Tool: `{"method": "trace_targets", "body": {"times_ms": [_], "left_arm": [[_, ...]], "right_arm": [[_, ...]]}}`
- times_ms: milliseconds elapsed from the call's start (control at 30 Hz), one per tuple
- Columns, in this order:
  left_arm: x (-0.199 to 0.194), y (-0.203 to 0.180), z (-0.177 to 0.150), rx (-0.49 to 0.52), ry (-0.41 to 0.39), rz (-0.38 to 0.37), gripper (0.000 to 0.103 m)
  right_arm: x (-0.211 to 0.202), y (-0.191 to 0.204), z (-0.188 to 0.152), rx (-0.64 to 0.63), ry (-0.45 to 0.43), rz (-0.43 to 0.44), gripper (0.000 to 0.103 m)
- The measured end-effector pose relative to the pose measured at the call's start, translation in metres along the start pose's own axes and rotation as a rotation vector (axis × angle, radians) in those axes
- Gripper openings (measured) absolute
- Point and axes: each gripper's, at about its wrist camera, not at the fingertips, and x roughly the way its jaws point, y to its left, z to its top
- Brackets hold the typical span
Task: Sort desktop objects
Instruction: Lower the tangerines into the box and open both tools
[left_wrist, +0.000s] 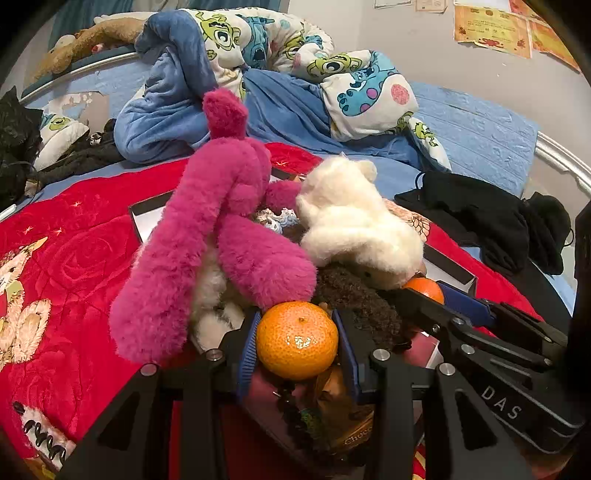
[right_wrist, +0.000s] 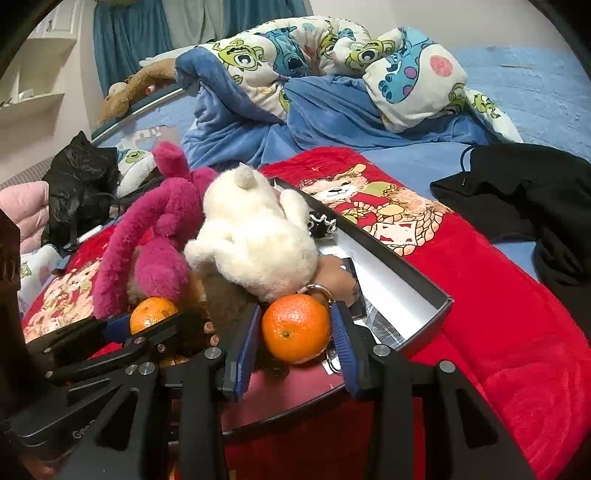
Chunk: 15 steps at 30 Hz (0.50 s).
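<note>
On the left, the red blanket (left_wrist: 74, 266) is spreading over the bed, its cartoon print running off the edge. The pink plush toy (left_wrist: 221, 221) is lying across the open box (right_wrist: 424, 291), its long limbs draping toward the camera, and the white plush toy (left_wrist: 351, 221) is leaning just beside it, touching it, on top of a heap of darker furry things that the view is showing too poorly to name.

The left gripper (left_wrist: 297, 341) is clamping a mandarin (left_wrist: 297, 341) between its blue pads, both pads pressing on the peel, and is holding it just in front of the pink toy. To its right, the right gripper (right_wrist: 295, 328) is gripping a second mandarin (right_wrist: 295, 328) the same way, narrow around the fruit, just below the white toy and over the near end of the box; a metal key ring (right_wrist: 321, 290) is showing behind that fruit.

Further right, black clothing (right_wrist: 517, 199) is lying on the blue sheet, well apart from the box. Behind everything, a cartoon-monster duvet (left_wrist: 258, 44) is bunching up.
</note>
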Motion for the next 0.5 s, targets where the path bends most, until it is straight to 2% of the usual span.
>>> {"method": "trace_targets", "body": {"times_ms": [500], "left_arm": [[-0.006,0.0001,0.0009,0.003,-0.025,-0.011,0.04]], "right_arm": [[-0.0025,-0.0004,-0.0015,0.004,-0.018,0.011,0.039]]}}
